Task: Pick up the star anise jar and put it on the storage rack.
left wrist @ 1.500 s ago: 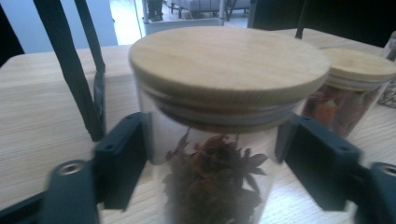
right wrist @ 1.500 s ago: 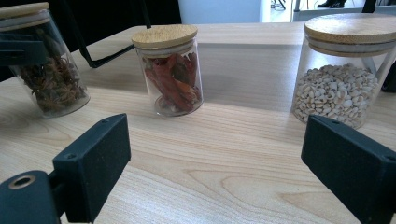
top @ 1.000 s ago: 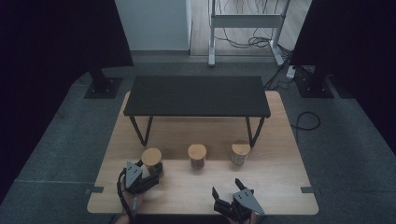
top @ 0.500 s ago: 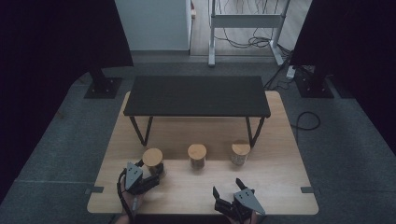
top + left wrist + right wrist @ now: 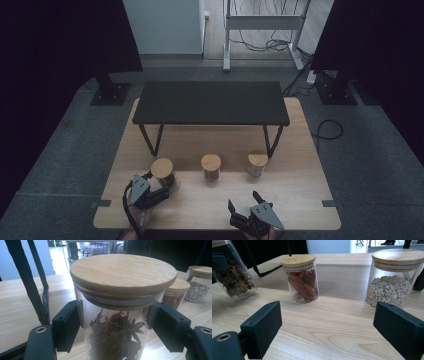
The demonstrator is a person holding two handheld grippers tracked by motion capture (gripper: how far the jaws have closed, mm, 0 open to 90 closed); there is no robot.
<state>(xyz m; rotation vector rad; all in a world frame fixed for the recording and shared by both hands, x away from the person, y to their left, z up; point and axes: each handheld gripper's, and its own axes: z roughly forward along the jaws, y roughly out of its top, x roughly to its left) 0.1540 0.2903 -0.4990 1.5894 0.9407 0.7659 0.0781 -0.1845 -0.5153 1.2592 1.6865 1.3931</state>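
Left tongs (image 5: 115, 327): both black jaws pressed against the glass wall of the star anise jar (image 5: 117, 315), one on each side just under its bamboo lid (image 5: 123, 272). Clamped. In the high view the left tongs (image 5: 159, 189) sit at the near-left of the counter (image 5: 300, 195), with the jar at their tips, leftmost of a row of three.

Right tongs (image 5: 329, 330): jaws spread wide, nothing between them but bare wood. In the high view the right tongs (image 5: 245, 200) rest near the front edge of the counter, well apart from the jars.

Beyond the right tongs: a dried chilli jar (image 5: 300, 277) at the middle of the row, and a jar of pale grains (image 5: 393, 277) on the right. Both upright, lids on. The star anise jar appears at the far left of this view, looking tilted.

Behind the row stands a low black shelf (image 5: 212, 102) on thin legs, spanning most of the counter's width. Grey carpet (image 5: 65, 150) surrounds the counter; cables lie on the floor at the back.
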